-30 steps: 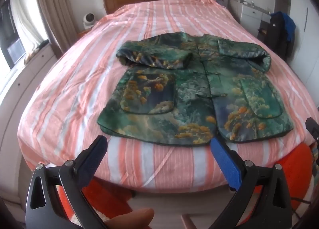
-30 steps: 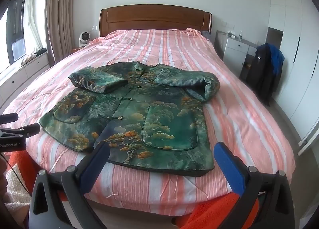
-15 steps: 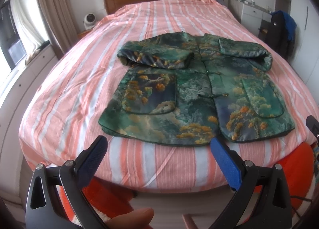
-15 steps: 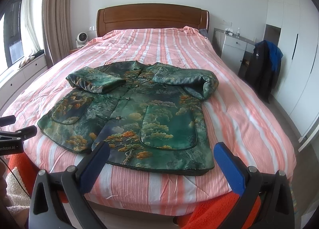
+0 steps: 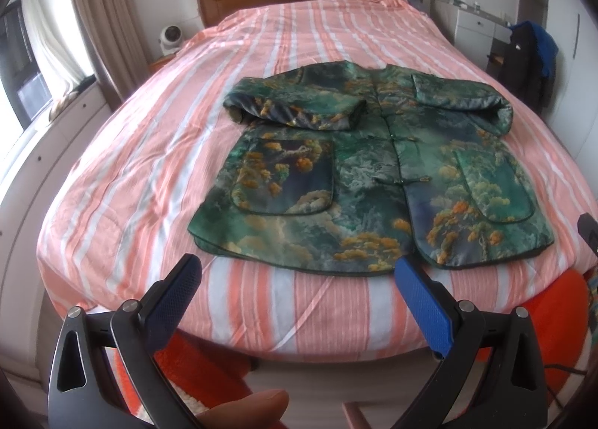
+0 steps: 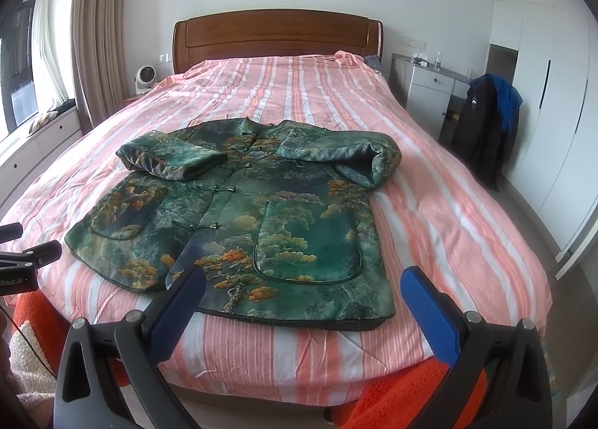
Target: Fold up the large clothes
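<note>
A green patterned jacket (image 5: 370,182) lies flat, front up, on the striped pink bed (image 5: 149,152), with both sleeves folded in across the chest. It also shows in the right wrist view (image 6: 261,219). My left gripper (image 5: 295,279) is open and empty, held off the foot of the bed just short of the jacket's hem. My right gripper (image 6: 302,290) is open and empty, hovering over the hem at the foot of the bed. The left gripper's body (image 6: 22,264) shows at the left edge of the right wrist view.
A wooden headboard (image 6: 276,36) stands at the far end. A small fan (image 6: 145,78) sits at the left. A white cabinet (image 6: 429,92) and a chair with dark clothes (image 6: 486,122) stand at the right. Orange fabric (image 6: 403,388) lies below the bed's foot.
Both grippers have moved slightly nearer the bed, so the jacket sits a little lower and larger in view. The jaws stay open and the jacket has not moved.
</note>
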### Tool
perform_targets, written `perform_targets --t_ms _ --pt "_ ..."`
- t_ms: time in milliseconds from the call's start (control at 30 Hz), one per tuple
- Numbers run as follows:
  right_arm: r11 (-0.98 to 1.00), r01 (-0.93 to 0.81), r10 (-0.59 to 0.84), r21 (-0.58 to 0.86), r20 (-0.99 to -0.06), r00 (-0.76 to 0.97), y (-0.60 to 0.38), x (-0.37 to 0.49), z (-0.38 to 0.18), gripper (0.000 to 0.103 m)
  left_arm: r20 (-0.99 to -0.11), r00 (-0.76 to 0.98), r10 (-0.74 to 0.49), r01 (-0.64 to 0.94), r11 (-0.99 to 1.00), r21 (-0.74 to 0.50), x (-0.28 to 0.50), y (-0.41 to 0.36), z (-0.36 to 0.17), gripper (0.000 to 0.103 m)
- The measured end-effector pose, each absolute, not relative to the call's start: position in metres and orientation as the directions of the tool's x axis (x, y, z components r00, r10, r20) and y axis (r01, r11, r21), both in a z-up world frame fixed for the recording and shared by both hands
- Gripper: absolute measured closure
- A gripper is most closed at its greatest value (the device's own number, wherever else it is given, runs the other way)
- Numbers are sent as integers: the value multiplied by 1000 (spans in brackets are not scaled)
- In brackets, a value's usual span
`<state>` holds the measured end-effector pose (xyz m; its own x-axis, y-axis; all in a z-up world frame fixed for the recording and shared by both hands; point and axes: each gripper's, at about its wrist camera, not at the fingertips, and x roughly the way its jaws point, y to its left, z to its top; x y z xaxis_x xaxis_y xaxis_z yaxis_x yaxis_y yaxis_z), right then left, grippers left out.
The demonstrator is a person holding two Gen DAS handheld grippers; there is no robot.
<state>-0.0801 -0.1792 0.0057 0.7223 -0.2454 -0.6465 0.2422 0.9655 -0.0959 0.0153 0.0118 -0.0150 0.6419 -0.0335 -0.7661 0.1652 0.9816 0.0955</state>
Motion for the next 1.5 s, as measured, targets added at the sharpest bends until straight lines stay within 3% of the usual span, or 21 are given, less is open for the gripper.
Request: perform_targets --t_ms 1500 --pt "966 241 -244 -97 -653 717 -178 -78 4 0 -773 634 -26 159 983 96 16 15 -18 0"
